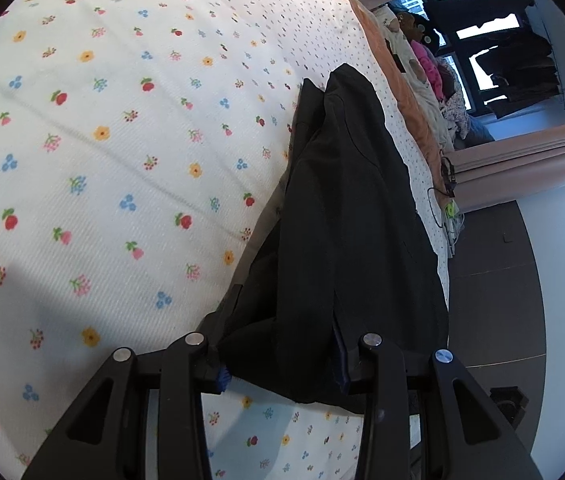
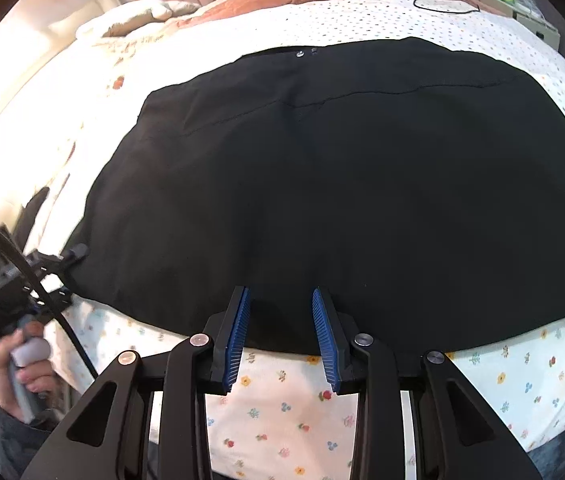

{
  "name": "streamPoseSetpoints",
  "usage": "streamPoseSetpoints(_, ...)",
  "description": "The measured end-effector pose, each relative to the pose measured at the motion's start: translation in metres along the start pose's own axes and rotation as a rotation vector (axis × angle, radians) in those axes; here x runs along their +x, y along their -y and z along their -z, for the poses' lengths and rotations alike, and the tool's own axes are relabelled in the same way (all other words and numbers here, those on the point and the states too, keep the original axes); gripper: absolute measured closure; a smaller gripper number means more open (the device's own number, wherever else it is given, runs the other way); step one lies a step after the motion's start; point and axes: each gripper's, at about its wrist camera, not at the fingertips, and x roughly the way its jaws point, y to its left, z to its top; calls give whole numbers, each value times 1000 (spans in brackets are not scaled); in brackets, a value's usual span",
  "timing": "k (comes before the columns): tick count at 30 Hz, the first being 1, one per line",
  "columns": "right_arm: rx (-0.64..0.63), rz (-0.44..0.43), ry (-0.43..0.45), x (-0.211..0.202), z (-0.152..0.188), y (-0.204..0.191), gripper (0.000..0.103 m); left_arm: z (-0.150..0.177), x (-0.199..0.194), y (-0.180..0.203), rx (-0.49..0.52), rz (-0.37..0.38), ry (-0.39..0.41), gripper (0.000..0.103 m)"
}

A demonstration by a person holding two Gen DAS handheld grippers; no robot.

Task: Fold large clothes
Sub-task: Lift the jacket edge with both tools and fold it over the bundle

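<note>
on the floral bedspread [image 1: 102, 168], seen from the left wrist, a black garment [image 1: 342, 220] lies along the bed's edge; the left gripper [image 1: 282, 376] is clamped on its near corner. from the right wrist, the garment [image 2: 342, 184] lies spread flat, the right gripper [image 2: 282, 344] parted over its near hem, pads [image 2: 238, 336] clear of cloth.

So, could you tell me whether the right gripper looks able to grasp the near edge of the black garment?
Probably yes: the right gripper has its jaws astride the black garment edge, unobstructed.
</note>
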Motion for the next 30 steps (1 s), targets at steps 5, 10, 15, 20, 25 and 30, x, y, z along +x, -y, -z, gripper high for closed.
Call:
streamPoseSetpoints(5,-7,59,-7,41,-8,-2,74,4,-2,-5,-30,17,-13,64)
streamPoseSetpoints(10,-26,88,7,55,-31,-17,75,1,4,-7,-37,24,3,64)
streamPoseSetpoints(15,35,38,39,40,-45,-5,79,1,3,-4,-30,37,34,76)
streamPoseSetpoints(20,36,23,61,20,-26,-5,78,0,-7,3,-21,130,59,85)
streamPoseSetpoints(25,47,-29,64,11,-1,-11,78,-2,-22,27,8,219,81,87)
streamPoseSetpoints(30,28,2,48,29,9,-15,78,0,-31,69,92,264,89,88)
